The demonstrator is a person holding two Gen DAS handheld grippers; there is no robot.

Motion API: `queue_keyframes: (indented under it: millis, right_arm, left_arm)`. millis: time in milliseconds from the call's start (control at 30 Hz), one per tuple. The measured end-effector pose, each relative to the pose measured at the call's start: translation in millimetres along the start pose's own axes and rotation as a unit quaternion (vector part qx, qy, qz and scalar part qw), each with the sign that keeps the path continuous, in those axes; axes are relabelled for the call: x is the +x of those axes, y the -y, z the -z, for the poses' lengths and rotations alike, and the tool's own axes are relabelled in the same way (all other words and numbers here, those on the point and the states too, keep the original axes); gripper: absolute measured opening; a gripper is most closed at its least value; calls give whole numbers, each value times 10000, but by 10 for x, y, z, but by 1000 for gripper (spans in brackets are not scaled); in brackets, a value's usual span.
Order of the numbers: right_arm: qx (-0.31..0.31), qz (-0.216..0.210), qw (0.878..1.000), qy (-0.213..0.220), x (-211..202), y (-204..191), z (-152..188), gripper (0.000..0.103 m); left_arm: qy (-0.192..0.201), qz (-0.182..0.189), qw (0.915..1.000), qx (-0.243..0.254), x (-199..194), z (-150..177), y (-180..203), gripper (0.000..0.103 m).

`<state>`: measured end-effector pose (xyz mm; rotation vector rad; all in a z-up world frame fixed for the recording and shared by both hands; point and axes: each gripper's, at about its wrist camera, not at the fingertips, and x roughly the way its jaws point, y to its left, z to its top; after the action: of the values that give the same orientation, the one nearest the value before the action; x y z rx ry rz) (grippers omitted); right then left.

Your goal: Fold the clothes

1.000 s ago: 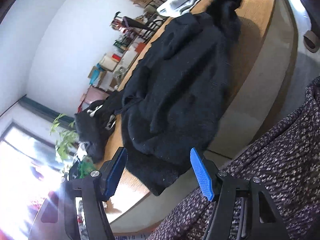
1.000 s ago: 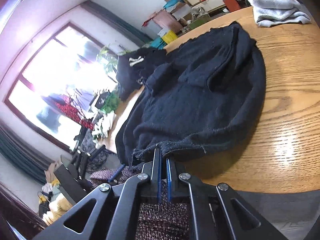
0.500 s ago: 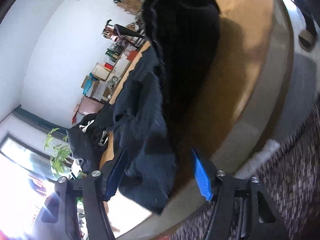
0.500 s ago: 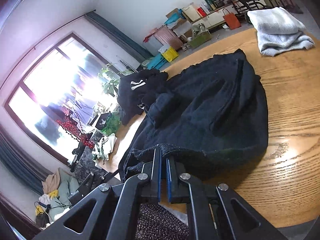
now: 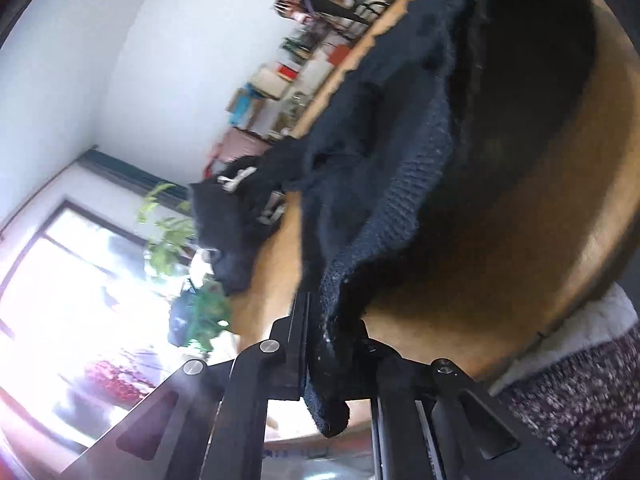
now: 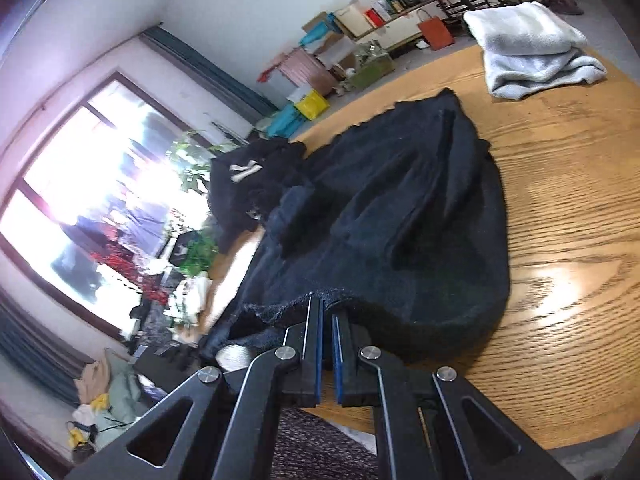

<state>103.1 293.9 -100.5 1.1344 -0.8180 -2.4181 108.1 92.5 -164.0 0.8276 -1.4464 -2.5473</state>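
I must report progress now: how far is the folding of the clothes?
Done: a grey garment lies folded at the table's far side. In hand: the black sweater; the left gripper has just closed its jaws on one edge, and the right gripper is shut on the hem. Left: this fold, then the black garment bunched beyond it.

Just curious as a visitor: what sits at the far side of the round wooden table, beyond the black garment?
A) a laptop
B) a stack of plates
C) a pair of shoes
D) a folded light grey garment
D: a folded light grey garment lies on the table beyond the black garment.
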Motion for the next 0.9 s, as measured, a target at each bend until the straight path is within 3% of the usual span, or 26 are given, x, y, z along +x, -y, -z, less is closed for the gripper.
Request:
queue_keyframes:
  millis: [167, 333, 633, 900]
  right_arm:
    - [-352, 555, 9978, 85, -39, -60, 59, 5]
    - [-166, 464, 9983, 301, -83, 37, -147, 5]
    - [-723, 722, 9906, 909, 31, -76, -944, 5]
    - [-836, 1136, 9830, 1172, 480, 1, -1860, 5]
  left_arm:
    - [200, -84, 9985, -508, -74, -212, -293, 8]
    - [526, -251, 9959, -689, -18, -556, -511, 8]
    - [747, -345, 9932, -819, 590, -1283, -826, 8]
    - [587, -99, 9954, -745, 1605, -2147, -975, 8]
